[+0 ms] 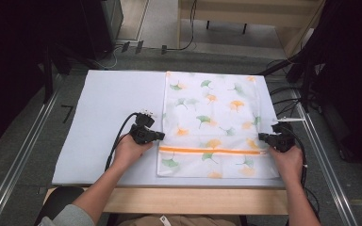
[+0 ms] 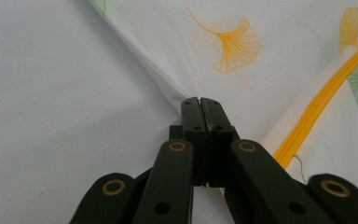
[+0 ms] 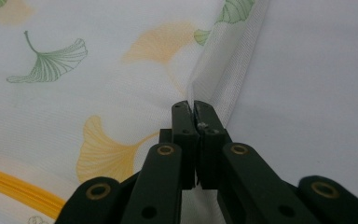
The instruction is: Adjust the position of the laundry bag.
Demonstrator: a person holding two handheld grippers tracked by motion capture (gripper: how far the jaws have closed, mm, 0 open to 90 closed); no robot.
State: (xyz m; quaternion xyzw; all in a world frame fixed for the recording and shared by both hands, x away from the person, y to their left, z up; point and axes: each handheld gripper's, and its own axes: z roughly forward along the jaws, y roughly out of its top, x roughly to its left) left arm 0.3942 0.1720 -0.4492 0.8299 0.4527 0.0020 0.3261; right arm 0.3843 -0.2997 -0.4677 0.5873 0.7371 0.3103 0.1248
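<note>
A white mesh laundry bag printed with green and orange ginkgo leaves lies flat on the mat, with an orange zipper across its near end. My left gripper is shut on the bag's left edge, just above the zipper; in the left gripper view the jaws pinch the fabric fold. My right gripper is shut on the bag's right edge, and the right gripper view shows the jaws clamping a raised ridge of the mesh.
A pale blue-white mat covers the table, with a wooden front edge near the person. Metal rails run along both sides. Cables lie on the floor at the back right.
</note>
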